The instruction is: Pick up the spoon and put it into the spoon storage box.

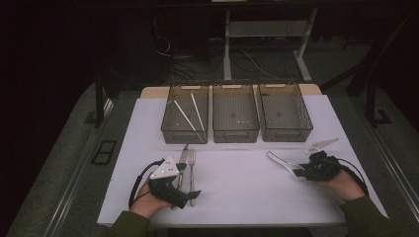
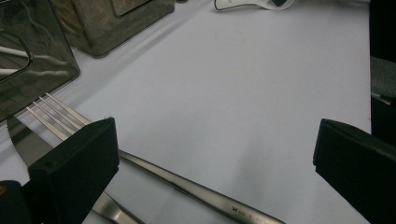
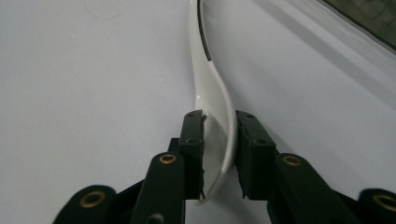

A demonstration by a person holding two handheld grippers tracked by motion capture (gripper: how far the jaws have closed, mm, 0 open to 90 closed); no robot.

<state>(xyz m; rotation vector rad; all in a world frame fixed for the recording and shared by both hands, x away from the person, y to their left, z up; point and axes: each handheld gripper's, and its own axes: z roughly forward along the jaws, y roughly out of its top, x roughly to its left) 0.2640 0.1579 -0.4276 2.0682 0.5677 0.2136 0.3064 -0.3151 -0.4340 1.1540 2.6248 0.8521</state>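
A: Right gripper view: right hand-held gripper (image 3: 219, 154) has its jaws narrowed onto the white spoon (image 3: 212, 98). Both pads sit against the end nearest the camera, and the rest of the spoon runs away from the jaws along the white bench (image 3: 93, 93).

B: Lifted or down?

A: Can't tell from that view. High view puts the spoon (image 1: 281, 162) at bench level, right of centre, in front of the right-hand bin (image 1: 285, 112), with the gripper (image 1: 302, 172) at its near end.

B: Left side?

A: Left hand-held gripper (image 1: 185, 190) is spread wide, nothing between the pads. In the left gripper view the fork (image 2: 154, 170) lies flat on the bench, its handle running behind the left jaw and across the gap. The knife (image 2: 23, 144) is just beside it, serrated edge visible.

B: Bins?

A: Three mesh bins in a row at the far side of the bench. Left bin (image 1: 185, 114) holds chopsticks (image 1: 190, 117). Middle bin (image 1: 235, 113) contents unclear.
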